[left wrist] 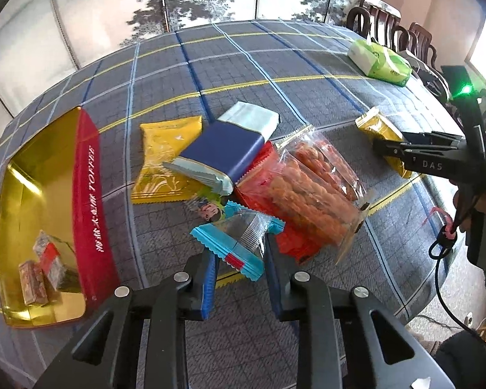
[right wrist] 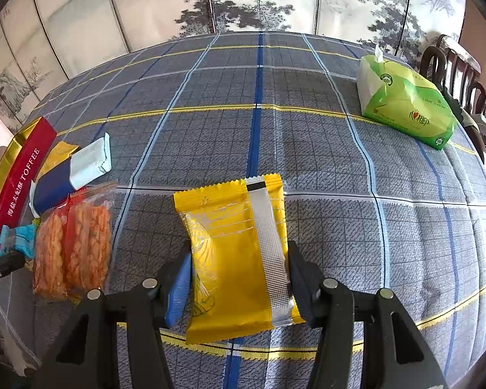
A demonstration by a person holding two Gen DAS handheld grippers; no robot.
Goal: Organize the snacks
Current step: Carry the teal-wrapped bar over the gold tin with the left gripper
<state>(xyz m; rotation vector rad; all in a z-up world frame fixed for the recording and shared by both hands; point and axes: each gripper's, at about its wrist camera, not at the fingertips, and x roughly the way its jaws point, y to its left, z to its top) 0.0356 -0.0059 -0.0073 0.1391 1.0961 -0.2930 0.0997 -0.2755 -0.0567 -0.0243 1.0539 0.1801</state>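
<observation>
My left gripper (left wrist: 239,259) is shut on a small blue-edged snack packet (left wrist: 239,243), held just above the table. To its left stands the red and gold toffee tin (left wrist: 87,201), open, with a few wrapped snacks (left wrist: 45,269) inside. A pile lies ahead: a yellow packet (left wrist: 162,162), a navy and pale green packet (left wrist: 223,152), and a clear bag of orange sticks (left wrist: 317,191) over a red packet. My right gripper (right wrist: 239,275) is shut on a second yellow packet (right wrist: 239,253); it also shows in the left wrist view (left wrist: 382,133).
A green tissue pack (right wrist: 405,103) sits at the table's far right. Dark wooden chairs (right wrist: 463,74) stand beyond the right edge. A painted folding screen (right wrist: 243,0) lines the far side. The plaid tablecloth (right wrist: 259,113) covers the table.
</observation>
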